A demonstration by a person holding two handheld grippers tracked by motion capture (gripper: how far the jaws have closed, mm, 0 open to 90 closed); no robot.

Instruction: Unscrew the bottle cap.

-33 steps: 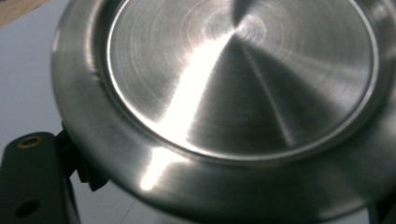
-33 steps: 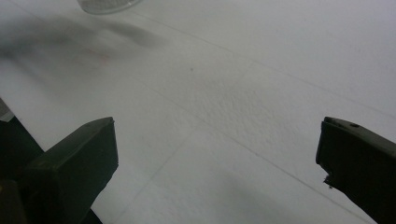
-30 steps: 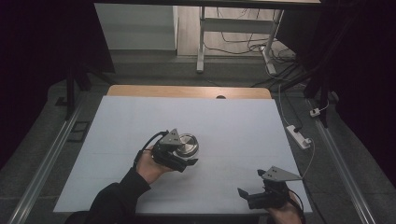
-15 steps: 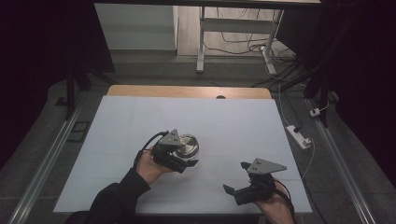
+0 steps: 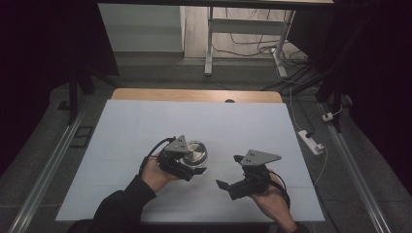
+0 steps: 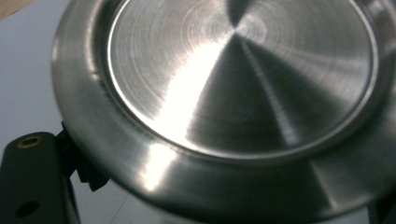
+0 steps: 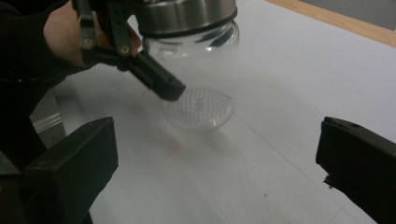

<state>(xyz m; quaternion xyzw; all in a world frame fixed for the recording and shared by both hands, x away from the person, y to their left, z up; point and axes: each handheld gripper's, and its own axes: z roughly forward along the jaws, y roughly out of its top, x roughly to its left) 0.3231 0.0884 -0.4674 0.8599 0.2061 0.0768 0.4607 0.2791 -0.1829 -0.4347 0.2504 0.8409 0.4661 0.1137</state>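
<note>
Glass jar point(image 7: 198, 88) w/ steel lid point(image 5: 194, 152) stands upright near the middle of the white surface point(image 5: 145, 121). Left hand-held gripper point(image 5: 187, 165) clamps the jar from its near-left side, jaws around the glass just below the lid – lid on. Right hand-held gripper point(image 5: 228, 174) sits near the jar's right, apart from it, jaws spread wide, holding nothing.

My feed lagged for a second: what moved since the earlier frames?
The right gripper, jaws wide open, moved left and forward across the white table toward the clear glass jar with the steel lid. The left gripper stayed clamped on the jar, which did not shift.
</note>
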